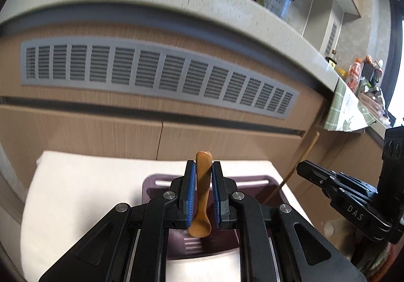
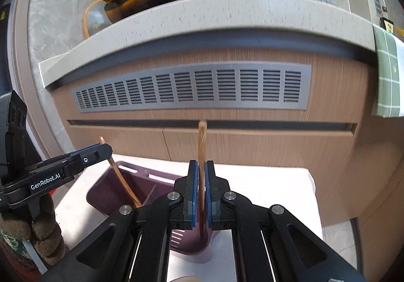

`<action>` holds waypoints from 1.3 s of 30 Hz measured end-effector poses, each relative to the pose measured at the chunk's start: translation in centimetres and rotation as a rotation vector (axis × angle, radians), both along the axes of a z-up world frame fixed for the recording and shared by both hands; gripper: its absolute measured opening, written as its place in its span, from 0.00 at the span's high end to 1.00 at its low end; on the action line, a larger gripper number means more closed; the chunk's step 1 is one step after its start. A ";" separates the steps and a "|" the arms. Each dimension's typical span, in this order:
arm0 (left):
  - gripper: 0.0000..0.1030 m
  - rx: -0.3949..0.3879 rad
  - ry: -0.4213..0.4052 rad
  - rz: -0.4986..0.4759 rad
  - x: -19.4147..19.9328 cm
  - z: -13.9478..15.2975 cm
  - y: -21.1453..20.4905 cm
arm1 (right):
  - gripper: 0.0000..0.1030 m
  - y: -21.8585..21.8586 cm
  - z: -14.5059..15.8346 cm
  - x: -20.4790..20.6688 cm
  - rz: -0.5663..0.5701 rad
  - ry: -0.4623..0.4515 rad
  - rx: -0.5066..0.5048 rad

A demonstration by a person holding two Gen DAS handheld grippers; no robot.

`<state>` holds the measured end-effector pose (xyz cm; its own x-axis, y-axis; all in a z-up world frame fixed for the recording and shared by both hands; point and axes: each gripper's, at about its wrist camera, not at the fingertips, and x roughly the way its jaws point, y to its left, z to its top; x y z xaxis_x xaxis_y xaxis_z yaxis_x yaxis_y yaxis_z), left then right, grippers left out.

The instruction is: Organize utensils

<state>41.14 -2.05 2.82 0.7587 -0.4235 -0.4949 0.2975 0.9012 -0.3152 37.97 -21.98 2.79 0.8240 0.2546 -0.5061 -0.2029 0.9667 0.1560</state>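
The spoon (image 1: 202, 193) in the left claw (image 1: 203, 193) looks like smooth, matt wood, pinched between ribbed blue rubbery pads (image 1: 191, 193) on black plastic arms with shiny metal pins. Below it, the purple basket (image 2: 106, 188) looks like smooth plastic on a matt white surface (image 1: 75, 193). At the top of the frame, the speckled counter (image 2: 202, 14) looks like stone, above wood-grain cabinet fronts (image 2: 277, 145).

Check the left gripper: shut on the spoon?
Shut on it: the left gripper pads clamp the spoon handle above the purple basket.

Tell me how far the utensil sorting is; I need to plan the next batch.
Nothing clearly done: the purple bin shows no settled utensil. In hand: the left gripper is shut on a wooden spoon and the right gripper on chopsticks, both above the bin. Left: dropping both in.
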 end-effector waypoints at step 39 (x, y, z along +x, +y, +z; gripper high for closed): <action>0.51 0.095 0.193 0.174 -19.5 -8.4 8.4 | 0.65 -1.9 -12.6 -10.9 -0.079 0.453 0.130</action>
